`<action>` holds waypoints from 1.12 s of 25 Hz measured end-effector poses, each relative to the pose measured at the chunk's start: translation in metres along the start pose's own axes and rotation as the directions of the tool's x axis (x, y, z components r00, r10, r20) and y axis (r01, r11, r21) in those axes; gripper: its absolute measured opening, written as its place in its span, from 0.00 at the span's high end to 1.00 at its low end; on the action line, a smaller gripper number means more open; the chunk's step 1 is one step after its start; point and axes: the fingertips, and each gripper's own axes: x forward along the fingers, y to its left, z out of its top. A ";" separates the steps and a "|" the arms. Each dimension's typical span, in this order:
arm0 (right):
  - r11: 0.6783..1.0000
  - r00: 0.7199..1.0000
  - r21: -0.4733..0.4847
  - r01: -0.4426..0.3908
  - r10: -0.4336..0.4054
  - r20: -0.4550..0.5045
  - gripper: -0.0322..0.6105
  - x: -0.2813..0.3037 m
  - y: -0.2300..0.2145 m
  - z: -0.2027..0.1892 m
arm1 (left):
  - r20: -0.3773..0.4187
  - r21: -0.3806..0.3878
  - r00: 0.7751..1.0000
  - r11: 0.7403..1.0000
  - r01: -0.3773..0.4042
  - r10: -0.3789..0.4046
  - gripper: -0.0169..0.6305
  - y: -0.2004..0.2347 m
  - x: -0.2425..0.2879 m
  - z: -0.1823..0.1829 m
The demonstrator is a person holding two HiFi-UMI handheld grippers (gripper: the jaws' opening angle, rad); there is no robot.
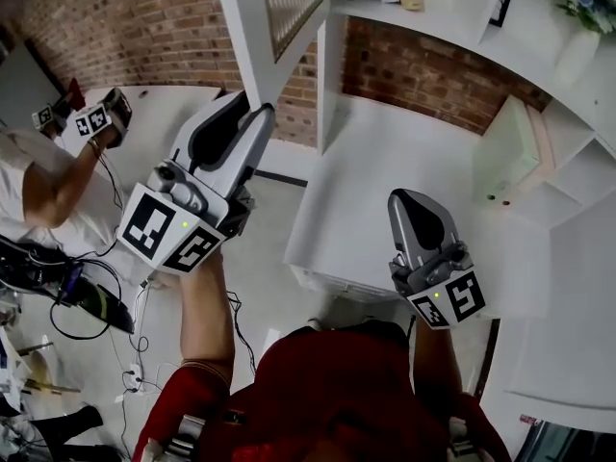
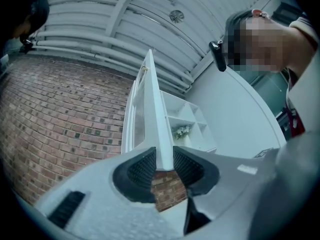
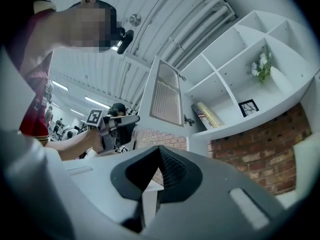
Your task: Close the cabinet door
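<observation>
The white cabinet door (image 1: 252,37) with its slatted panel stands swung open from the shelf cabinet (image 1: 452,27). My left gripper (image 1: 252,114) reaches up to the door's lower edge. In the left gripper view the door's thin edge (image 2: 152,114) runs straight down between the ribbed pads (image 2: 142,168), and the left gripper (image 2: 164,166) is shut on it. My right gripper (image 1: 406,200) hangs lower to the right, over the white counter, shut with nothing in it. The right gripper view shows its pads meeting (image 3: 159,151), with the door (image 3: 165,96) and the left gripper (image 3: 127,119) beyond.
A brick wall (image 1: 144,27) lies behind the door. A white counter (image 1: 385,191) sits under the shelves, which hold books (image 3: 210,115), a picture frame (image 3: 248,107) and a flower vase (image 1: 582,27). Another person's arm with a gripper (image 1: 91,123) is at the left. Cables (image 1: 87,306) lie on the floor.
</observation>
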 end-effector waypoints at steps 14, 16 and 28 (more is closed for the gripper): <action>1.000 1.000 -0.003 0.012 -0.012 0.007 0.93 -0.030 -0.055 0.013 | 0.029 0.003 0.997 0.998 -0.071 0.070 0.77 -0.051 0.045 -0.006; 1.000 1.000 -0.001 0.012 -0.012 0.008 0.93 -0.036 -0.061 0.013 | 0.024 0.009 0.997 0.998 -0.069 0.069 0.77 -0.060 0.052 -0.008; 1.000 1.000 -0.004 0.019 -0.019 0.011 0.93 -0.067 -0.097 0.018 | 0.039 0.000 0.995 0.996 -0.094 0.094 0.75 -0.091 0.091 -0.018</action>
